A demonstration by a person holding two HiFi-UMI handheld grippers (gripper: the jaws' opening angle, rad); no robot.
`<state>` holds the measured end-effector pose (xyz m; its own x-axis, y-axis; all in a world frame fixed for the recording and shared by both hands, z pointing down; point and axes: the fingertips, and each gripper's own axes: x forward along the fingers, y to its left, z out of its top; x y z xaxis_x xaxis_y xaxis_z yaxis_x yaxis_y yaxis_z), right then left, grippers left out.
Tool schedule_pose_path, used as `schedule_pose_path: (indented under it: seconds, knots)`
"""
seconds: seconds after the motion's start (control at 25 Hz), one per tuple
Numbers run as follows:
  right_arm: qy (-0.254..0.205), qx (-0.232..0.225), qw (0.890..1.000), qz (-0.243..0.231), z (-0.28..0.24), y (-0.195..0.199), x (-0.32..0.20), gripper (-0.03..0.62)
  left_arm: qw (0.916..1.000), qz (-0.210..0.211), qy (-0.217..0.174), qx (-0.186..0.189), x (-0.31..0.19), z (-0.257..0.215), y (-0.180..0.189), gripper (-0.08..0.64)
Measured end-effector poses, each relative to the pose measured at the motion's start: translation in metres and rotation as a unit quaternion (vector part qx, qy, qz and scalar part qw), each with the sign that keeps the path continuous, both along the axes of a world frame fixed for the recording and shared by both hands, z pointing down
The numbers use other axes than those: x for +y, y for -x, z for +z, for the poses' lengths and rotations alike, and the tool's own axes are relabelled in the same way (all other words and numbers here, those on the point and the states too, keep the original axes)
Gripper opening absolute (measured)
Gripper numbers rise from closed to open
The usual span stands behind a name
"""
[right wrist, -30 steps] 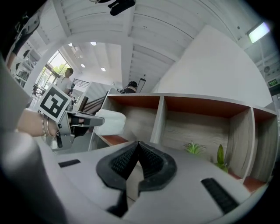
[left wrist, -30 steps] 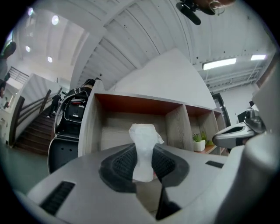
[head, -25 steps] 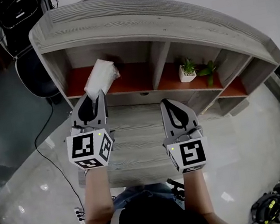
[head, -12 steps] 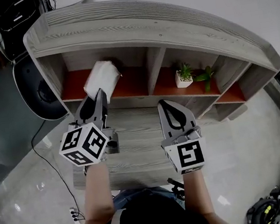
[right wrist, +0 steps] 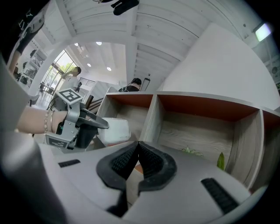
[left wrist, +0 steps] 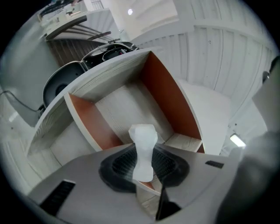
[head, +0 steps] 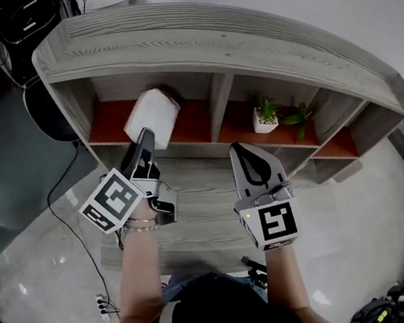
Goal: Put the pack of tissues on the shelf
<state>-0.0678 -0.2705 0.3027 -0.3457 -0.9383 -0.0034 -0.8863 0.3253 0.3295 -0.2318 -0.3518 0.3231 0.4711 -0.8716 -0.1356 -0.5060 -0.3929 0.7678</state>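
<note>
The left gripper (head: 143, 136) has its jaws closed tight on one end of the white pack of tissues (head: 151, 115), squeezing the soft wrapper into a narrow waist between the pads. The rest of the pack sticks out ahead of the jaws at the mouth of the shelf unit (head: 207, 42), in its left compartment and above that compartment's orange floor (head: 106, 123). No view shows whether the pack touches the floor yet. The right gripper (head: 241, 149) hangs in front of the shelf unit's middle compartment, its jaws pressed together with nothing between them, and looks to have no part in this step. The placing seems nearly done. To do it well, the pack probably needs to go a little deeper into the left compartment, staying clear of the upright divider (head: 219, 100) on its right and of the board above. It should then sink until a broad face lies flat on the orange floor. Being soft and held by one end, the pack will likely droop, so the jaws should part only once it is resting. A straight pull back out of the shelf unit should avoid dragging it forward.
</note>
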Motion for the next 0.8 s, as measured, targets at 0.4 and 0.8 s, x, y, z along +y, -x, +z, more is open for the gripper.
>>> schedule_pose_path:
  seconds: [0.4,0.8]
  knots:
    - [-0.003,-0.023,1.0,-0.016,-0.004,-0.002,-0.006,0.015,0.9912,-0.002,0.076,0.109,-0.008,0.015,-0.004,0.089]
    - [-0.004,-0.029,0.999,-0.021,-0.006,-0.002,-0.009,0.015,0.9639,-0.023,0.168,0.205,-0.008,0.038,-0.002,0.089]
